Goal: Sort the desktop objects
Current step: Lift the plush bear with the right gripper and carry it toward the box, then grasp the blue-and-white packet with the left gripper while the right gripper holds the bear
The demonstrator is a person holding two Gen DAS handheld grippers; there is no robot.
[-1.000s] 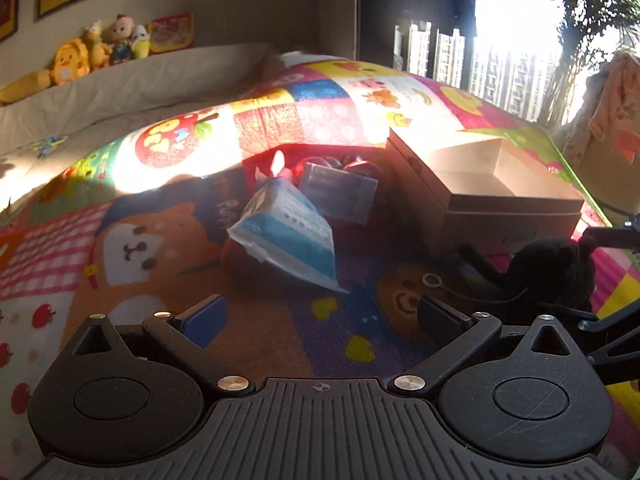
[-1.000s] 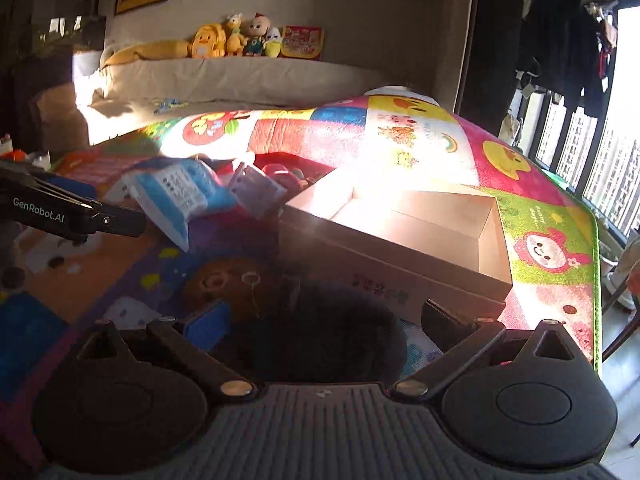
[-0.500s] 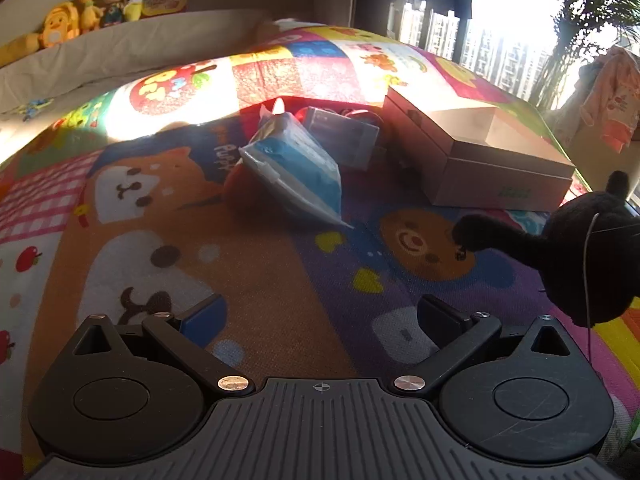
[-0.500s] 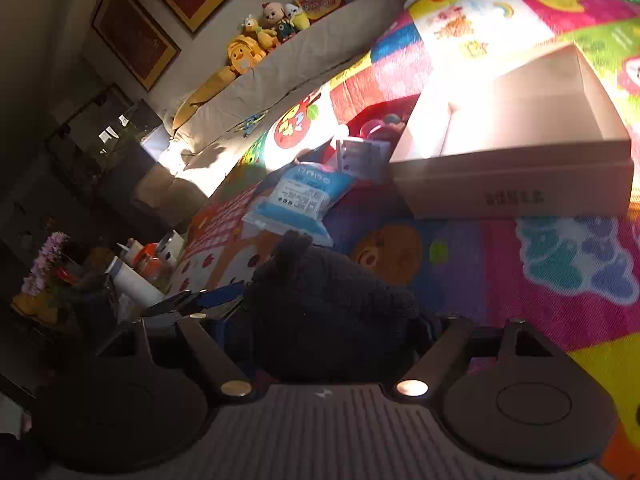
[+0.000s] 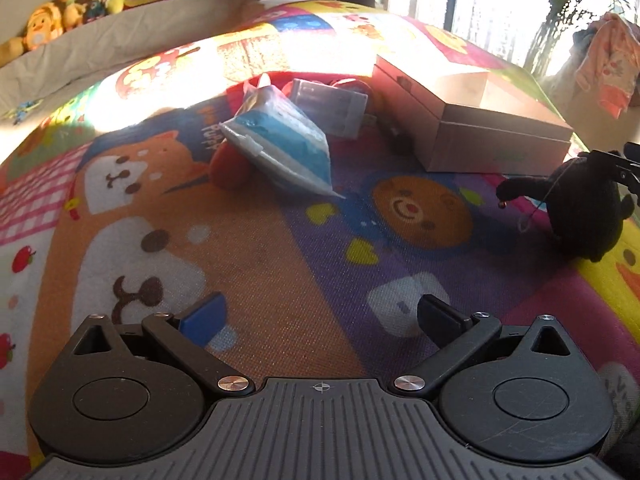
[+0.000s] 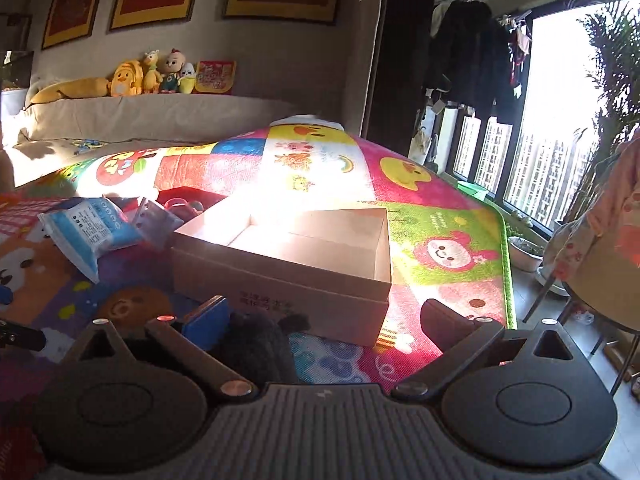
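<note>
A black plush toy [image 5: 580, 212] rests on the colourful play mat [image 5: 260, 240] at the right, in front of the open cardboard box [image 5: 472, 120]. In the right wrist view the plush [image 6: 256, 344] lies between my right gripper's [image 6: 320, 320] wide-apart fingers, against the left blue pad [image 6: 206, 322]; the right finger stands clear of it. The box [image 6: 288, 256] sits just beyond, its inside bare. My left gripper [image 5: 320, 320] is open and empty, low over the mat. A blue-and-white packet [image 5: 280, 140] and a clear plastic case [image 5: 332, 106] lie behind.
A red-orange object [image 5: 230, 168] lies under the packet. Plush toys [image 6: 144, 74] line the sofa back. A window, a plant and hanging clothes [image 6: 600, 240] are on the right past the mat's edge.
My right gripper swung round to face the box and its fingers opened off the black plush, which now sits lower on the mat. My left gripper drew back slightly.
</note>
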